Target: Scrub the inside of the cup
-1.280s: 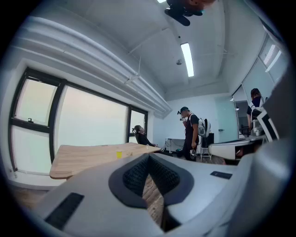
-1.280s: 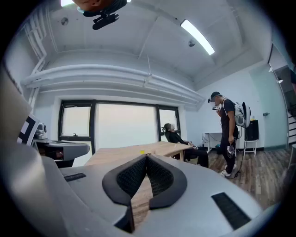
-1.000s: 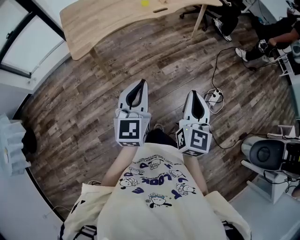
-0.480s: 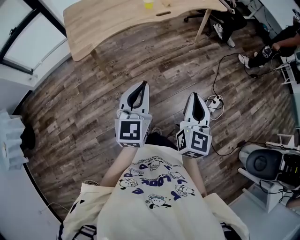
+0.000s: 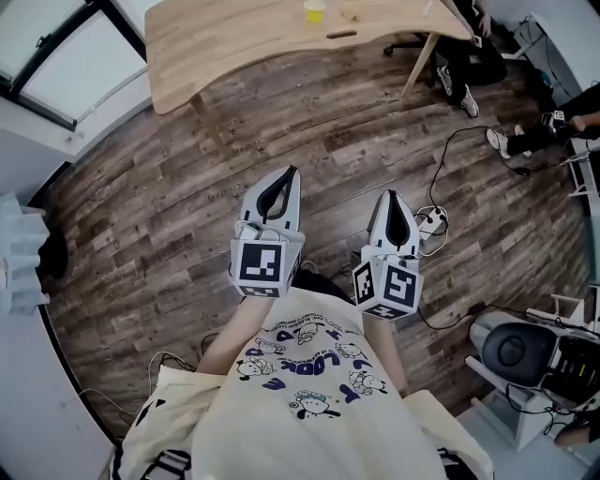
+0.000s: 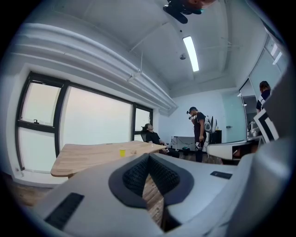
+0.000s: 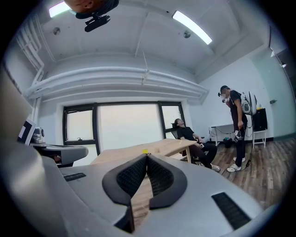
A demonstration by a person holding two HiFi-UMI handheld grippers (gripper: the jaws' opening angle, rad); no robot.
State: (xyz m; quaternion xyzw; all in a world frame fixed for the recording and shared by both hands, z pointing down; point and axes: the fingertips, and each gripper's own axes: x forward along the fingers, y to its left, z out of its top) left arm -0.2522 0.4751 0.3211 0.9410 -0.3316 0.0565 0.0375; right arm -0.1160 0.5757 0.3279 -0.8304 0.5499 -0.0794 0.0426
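A small yellow cup (image 5: 314, 11) stands on the far wooden table (image 5: 234, 42); it shows tiny in the left gripper view as the cup (image 6: 122, 151) and just over the jaw tips as the cup (image 7: 145, 151). My left gripper (image 5: 292, 172) is held out in front of the person's chest, jaws shut with nothing between them. My right gripper (image 5: 392, 195) is beside it, also shut and empty. Both point toward the table, well short of it. In the gripper views the left gripper (image 6: 148, 155) and right gripper (image 7: 146, 155) meet tip to tip.
Wood plank floor lies between me and the table. A power strip with cables (image 5: 429, 197) lies on the floor at right. A seated person (image 5: 464, 56) is by the table's right end; another person (image 6: 199, 134) stands further off. Equipment (image 5: 525, 352) stands at right, windows (image 5: 56, 47) at left.
The table and cup have slid lower and to the right in the head view, so the view has tilted or moved toward them. Both grippers keep their pose and stay shut.
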